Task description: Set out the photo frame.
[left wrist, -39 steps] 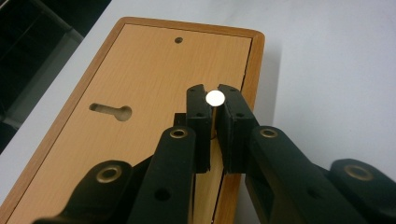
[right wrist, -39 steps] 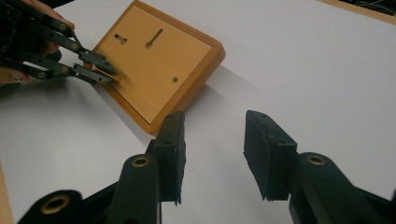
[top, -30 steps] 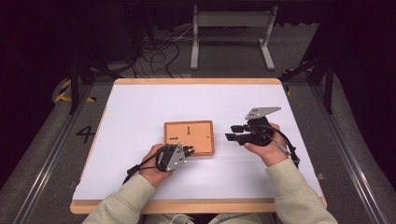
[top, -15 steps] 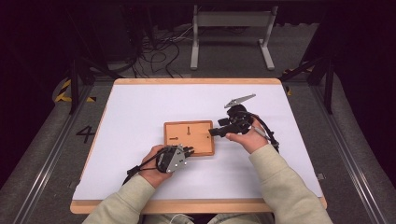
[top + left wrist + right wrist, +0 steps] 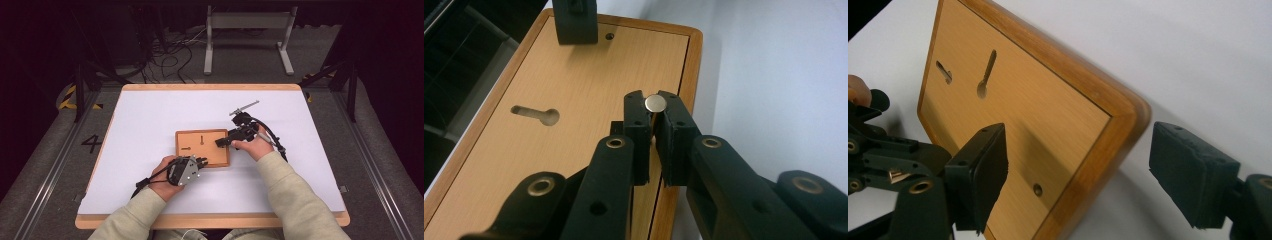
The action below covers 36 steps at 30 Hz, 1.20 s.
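Wooden board (image 5: 202, 147) lies flat mid-bench (image 5: 150, 115), two keyhole slots in top. Left tool (image 5: 654, 117) clamped on small metal pin (image 5: 655, 103) at board's near edge. Right tool (image 5: 1078, 170) jaws just opening, astride board's rounded corner, pads not touching. Board looks stiff, light, smooth, likely slippery; best gripped across raised rim. Pin tiny, hard, easily dropped.

wooden board (image 5: 574, 100) cropped at bottom edge, metal pin's (image 5: 655, 103) shaft hidden between fingers (image 5: 639, 135)
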Each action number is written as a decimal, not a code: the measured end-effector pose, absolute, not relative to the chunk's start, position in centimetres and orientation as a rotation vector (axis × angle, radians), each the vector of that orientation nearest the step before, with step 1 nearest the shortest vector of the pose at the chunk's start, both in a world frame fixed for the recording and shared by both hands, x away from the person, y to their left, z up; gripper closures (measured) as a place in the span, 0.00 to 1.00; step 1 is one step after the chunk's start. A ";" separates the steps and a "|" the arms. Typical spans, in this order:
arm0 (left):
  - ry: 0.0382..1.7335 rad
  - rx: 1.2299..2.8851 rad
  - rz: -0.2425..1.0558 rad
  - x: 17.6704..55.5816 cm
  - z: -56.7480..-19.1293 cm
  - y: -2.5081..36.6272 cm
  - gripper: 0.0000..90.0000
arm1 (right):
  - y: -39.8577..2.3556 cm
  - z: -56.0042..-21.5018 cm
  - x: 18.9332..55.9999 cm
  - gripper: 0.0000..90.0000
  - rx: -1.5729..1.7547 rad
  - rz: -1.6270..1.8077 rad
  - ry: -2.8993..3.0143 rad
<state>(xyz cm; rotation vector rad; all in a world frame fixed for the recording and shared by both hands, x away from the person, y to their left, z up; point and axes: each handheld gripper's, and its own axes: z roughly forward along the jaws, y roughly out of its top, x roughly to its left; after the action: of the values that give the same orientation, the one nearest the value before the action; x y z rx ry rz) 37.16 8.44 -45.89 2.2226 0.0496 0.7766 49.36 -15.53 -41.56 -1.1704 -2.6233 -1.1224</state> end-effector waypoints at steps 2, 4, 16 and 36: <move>0.049 2.223 0.777 37.2 -45.9 8.4 0.93 | -15.2 -41.9 49.6 0.25 -1.165 -1.125 -2.603; 0.053 2.221 0.785 37.1 -45.9 8.5 0.93 | -14.8 -42.2 49.8 0.25 -1.157 -1.126 -2.589; 0.108 2.224 0.717 37.4 -45.6 8.6 0.92 | -14.3 -43.1 50.3 0.31 -1.083 -1.110 -2.536; 0.399 2.153 0.366 35.6 -44.1 14.5 0.47 | -14.8 -41.1 48.2 0.42 -0.958 -1.154 -2.686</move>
<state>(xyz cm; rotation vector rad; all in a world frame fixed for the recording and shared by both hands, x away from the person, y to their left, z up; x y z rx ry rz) 35.59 14.48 -44.11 2.1534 0.3991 0.3656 48.18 -14.80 -41.13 -0.9580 -2.6859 -1.1541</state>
